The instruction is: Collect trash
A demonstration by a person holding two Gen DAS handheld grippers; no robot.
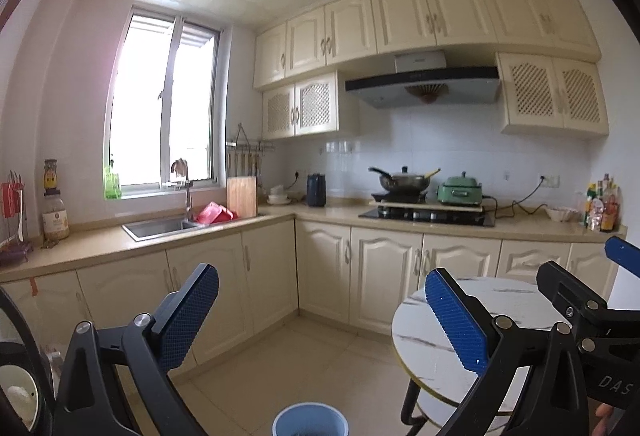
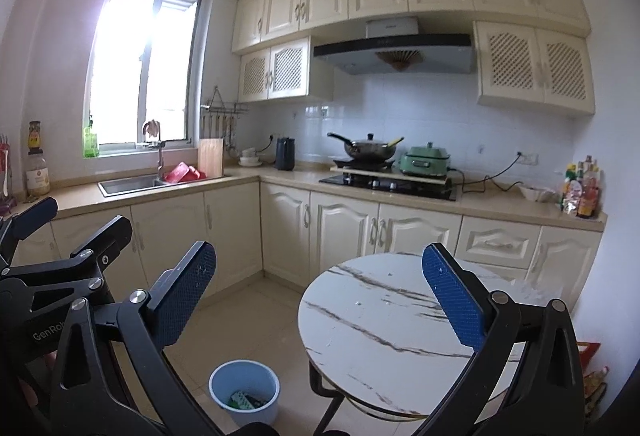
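Note:
A light blue bin (image 2: pixel 244 390) stands on the tiled floor left of a round marble-topped table (image 2: pixel 384 328); green and dark wrappers (image 2: pixel 244 401) lie inside it. In the left wrist view the bin (image 1: pixel 310 419) shows at the bottom edge, beside the table (image 1: pixel 436 336). My left gripper (image 1: pixel 322 316) is open and holds nothing, raised above the floor. My right gripper (image 2: pixel 320 302) is also open and holds nothing, its right finger over the tabletop. Each gripper shows in the other's view: the right gripper (image 1: pixel 580 288) and the left gripper (image 2: pixel 72 232).
An L-shaped counter (image 2: pixel 280 178) runs along the walls with a sink (image 2: pixel 130 183), a red item (image 2: pixel 182 172), a cutting board (image 2: pixel 211 156), a stove with a wok (image 2: pixel 368 150), a green cooker (image 2: pixel 426 160) and bottles (image 2: pixel 582 188). A jar (image 1: pixel 55 220) stands at far left.

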